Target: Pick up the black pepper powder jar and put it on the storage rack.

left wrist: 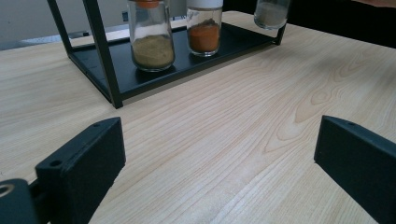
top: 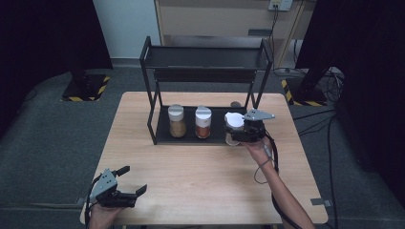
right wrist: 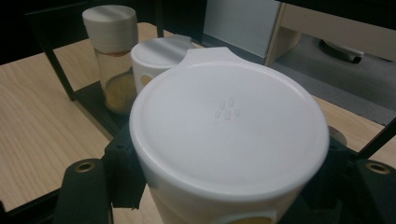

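Item: white-lidded glass spice jar, centre-right of the high view, clamped in my right gripper at the black metal rack's lower shelf. Step: placing, I judge. Next: set down, release. Left gripper idle, jaws wide, lower left.

White-lidded spice jar upright; at rack tray's right end; pale contents.
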Demonstrator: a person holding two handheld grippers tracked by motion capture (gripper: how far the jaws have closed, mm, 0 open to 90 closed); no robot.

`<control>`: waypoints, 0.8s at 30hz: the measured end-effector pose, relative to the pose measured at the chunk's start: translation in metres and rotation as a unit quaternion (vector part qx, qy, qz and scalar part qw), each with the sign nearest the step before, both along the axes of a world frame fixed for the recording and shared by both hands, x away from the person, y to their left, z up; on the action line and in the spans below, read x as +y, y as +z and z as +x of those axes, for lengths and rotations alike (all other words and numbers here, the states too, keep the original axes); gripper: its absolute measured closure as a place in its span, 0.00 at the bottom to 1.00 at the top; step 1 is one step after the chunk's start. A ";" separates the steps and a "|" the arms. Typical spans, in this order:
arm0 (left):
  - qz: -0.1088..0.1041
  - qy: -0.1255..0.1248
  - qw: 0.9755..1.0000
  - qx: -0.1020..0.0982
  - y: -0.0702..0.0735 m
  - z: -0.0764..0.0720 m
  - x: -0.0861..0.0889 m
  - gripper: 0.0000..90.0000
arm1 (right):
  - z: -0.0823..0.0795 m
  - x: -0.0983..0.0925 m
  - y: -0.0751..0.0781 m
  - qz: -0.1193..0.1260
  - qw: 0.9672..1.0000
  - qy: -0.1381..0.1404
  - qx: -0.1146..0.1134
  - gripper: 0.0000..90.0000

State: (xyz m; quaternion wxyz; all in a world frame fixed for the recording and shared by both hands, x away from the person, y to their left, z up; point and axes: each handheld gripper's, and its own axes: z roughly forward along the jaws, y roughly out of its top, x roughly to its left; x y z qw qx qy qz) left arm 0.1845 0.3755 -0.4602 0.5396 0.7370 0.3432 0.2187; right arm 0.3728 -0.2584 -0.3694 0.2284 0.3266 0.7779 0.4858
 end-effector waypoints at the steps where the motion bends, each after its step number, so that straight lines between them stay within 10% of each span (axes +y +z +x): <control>1: 0.000 0.000 1.000 0.000 0.000 0.000 0.000 0.01 | 0.002 0.000 0.000 0.000 1.000 -0.002 0.001 0.34; 24: -0.004 0.001 1.000 0.001 -0.001 0.000 0.001 0.01 | 0.024 0.028 -0.022 -0.005 0.997 -0.080 0.003 0.34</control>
